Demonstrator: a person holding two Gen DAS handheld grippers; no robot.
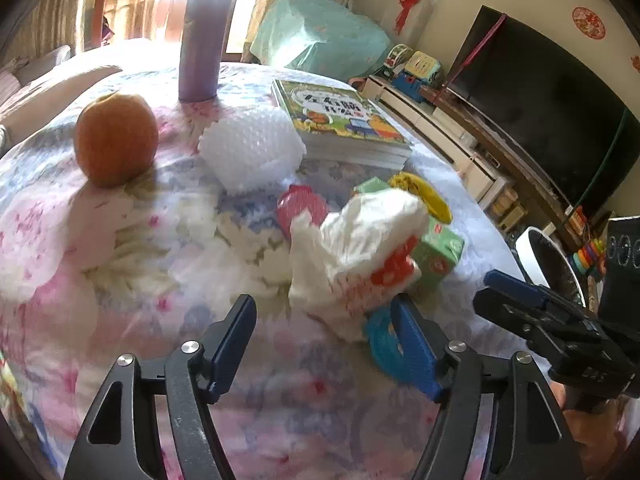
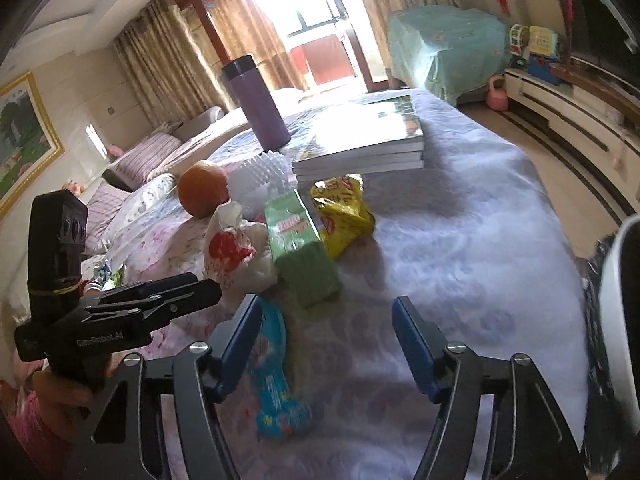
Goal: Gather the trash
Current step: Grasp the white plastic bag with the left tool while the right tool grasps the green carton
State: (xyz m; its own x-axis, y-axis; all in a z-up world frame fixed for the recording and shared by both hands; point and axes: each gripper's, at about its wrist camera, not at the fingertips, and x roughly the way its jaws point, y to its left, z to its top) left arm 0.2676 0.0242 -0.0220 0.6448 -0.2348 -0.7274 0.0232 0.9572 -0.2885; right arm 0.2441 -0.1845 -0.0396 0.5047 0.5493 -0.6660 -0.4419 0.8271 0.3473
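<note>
A crumpled white plastic bag (image 1: 360, 248) with red print lies on the floral tablecloth (image 1: 160, 220), just ahead of my left gripper (image 1: 324, 344). That gripper is open with only cloth between its fingers. A blue wrapper (image 1: 378, 340) lies against its right finger. Behind the bag sit a green carton (image 1: 438, 252), a yellow packet (image 1: 424, 196) and a pink wrapper (image 1: 300, 204). My right gripper (image 2: 326, 344) is open too, over bare cloth. The blue wrapper (image 2: 276, 380) lies beside its left finger, and the green carton (image 2: 300, 248), yellow packet (image 2: 344, 212) and white bag (image 2: 236, 252) are ahead.
An orange (image 1: 116, 144), white bubble wrap (image 1: 252, 148), a purple flask (image 1: 202, 40) and stacked books (image 1: 340, 120) stand further back. A white-rimmed bin (image 2: 616, 320) with a dark liner is off the table's right edge. Each gripper shows in the other's view: right gripper (image 1: 492, 292), left gripper (image 2: 204, 286).
</note>
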